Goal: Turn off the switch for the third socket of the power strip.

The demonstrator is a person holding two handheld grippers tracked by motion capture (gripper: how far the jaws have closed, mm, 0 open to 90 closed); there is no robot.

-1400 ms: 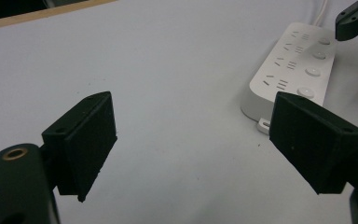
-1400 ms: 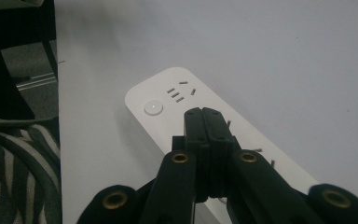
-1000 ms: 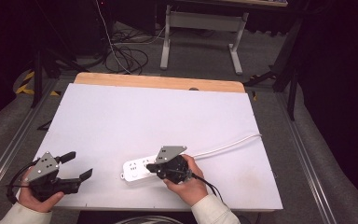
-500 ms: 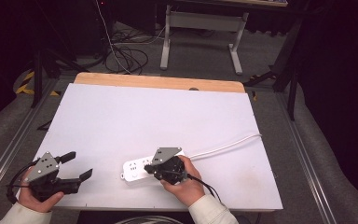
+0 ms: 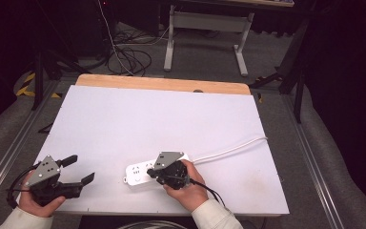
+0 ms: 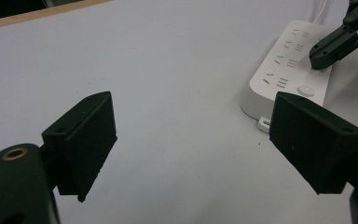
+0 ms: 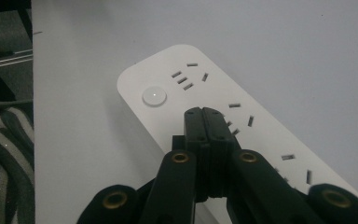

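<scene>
On the white tabletop (image 5: 171,119), seen from the high view, a white plastic power strip (image 5: 140,171) lies near the front edge, its white cable (image 5: 228,150) trailing right. The right gripper (image 5: 164,172) rests on it; the left gripper (image 5: 78,171) waits well apart. In the left gripper view, its jaws gape wide, empty. In the right gripper view, jaws pressed together, gripping nothing, point toward the round button (image 7: 154,96). The strip looks light, rigid and smooth; best held across its sides. Little has shifted since earlier.
</scene>
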